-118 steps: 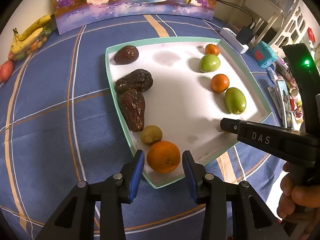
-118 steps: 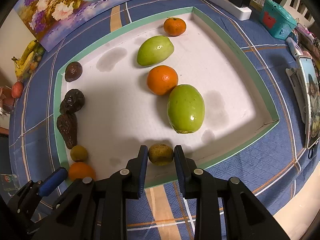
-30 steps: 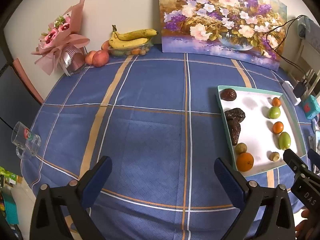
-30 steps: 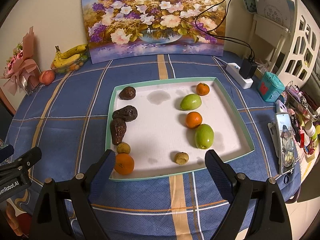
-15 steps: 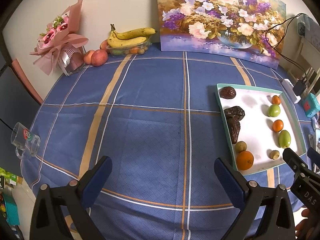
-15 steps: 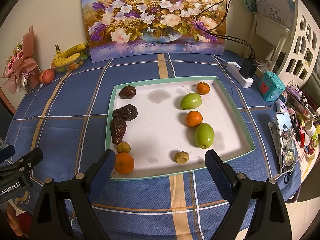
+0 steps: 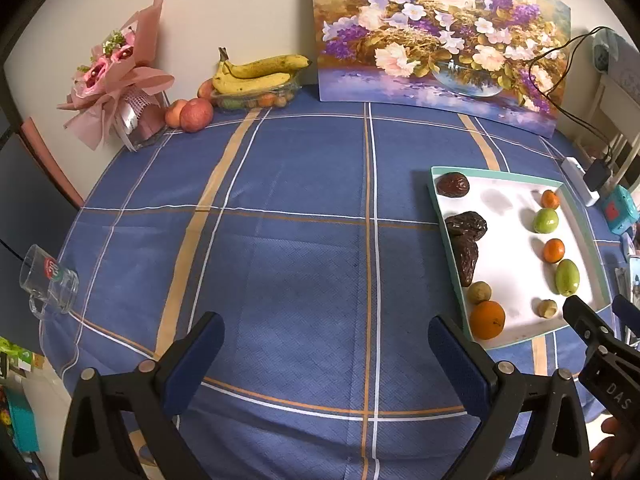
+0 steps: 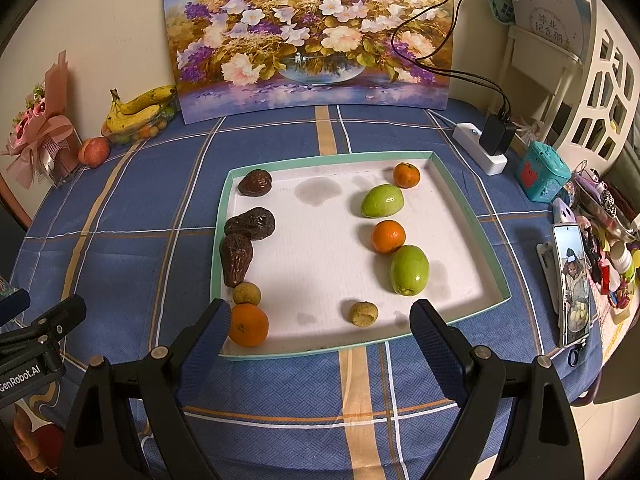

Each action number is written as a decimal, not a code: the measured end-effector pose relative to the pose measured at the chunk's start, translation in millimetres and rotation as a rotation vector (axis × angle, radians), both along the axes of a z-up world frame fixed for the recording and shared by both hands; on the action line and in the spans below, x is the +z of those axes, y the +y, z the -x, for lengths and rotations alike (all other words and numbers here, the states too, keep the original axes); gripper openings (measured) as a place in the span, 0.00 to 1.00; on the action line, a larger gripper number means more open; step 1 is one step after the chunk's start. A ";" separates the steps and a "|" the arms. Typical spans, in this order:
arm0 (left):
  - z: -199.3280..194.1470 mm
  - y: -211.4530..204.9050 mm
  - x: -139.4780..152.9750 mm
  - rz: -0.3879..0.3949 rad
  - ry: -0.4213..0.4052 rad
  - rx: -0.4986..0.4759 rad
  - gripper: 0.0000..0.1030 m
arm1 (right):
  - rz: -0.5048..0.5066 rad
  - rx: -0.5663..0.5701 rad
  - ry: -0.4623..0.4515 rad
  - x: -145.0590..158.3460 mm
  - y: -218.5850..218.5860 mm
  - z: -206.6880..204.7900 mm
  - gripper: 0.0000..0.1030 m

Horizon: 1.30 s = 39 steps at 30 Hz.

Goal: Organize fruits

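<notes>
Both pairs of fingers are spread wide with nothing between them. The left gripper (image 7: 326,354) hangs over bare blue checked tabletop (image 7: 280,248), well to the left of the tray (image 8: 472,216). The right gripper (image 8: 320,338) sits just short of the tray's near edge. Inside, along the left wall, lie three dark wrinkled fruits (image 8: 250,224), a small brown fruit (image 8: 247,293) and an orange (image 8: 248,325); on the right, two tangerines (image 8: 387,236) alternate with two green fruits (image 8: 409,270), and a small tan fruit (image 8: 363,313) lies near the front.
</notes>
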<state>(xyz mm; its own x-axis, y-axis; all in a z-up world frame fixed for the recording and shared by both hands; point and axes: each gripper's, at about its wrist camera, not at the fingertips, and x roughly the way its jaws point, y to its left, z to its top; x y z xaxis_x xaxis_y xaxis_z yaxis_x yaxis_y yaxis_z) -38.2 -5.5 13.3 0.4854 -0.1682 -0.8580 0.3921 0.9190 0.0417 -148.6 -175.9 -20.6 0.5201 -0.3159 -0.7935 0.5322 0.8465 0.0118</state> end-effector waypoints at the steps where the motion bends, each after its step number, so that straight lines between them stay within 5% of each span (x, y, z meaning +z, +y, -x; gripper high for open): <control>1: 0.1 -0.1 0.0 0.000 0.000 0.000 1.00 | 0.000 0.000 0.000 -0.3 0.1 0.1 0.88; 39: -0.1 1.8 0.1 -0.016 -0.002 0.018 1.00 | -0.006 -0.001 0.008 -3.7 -2.1 1.4 0.88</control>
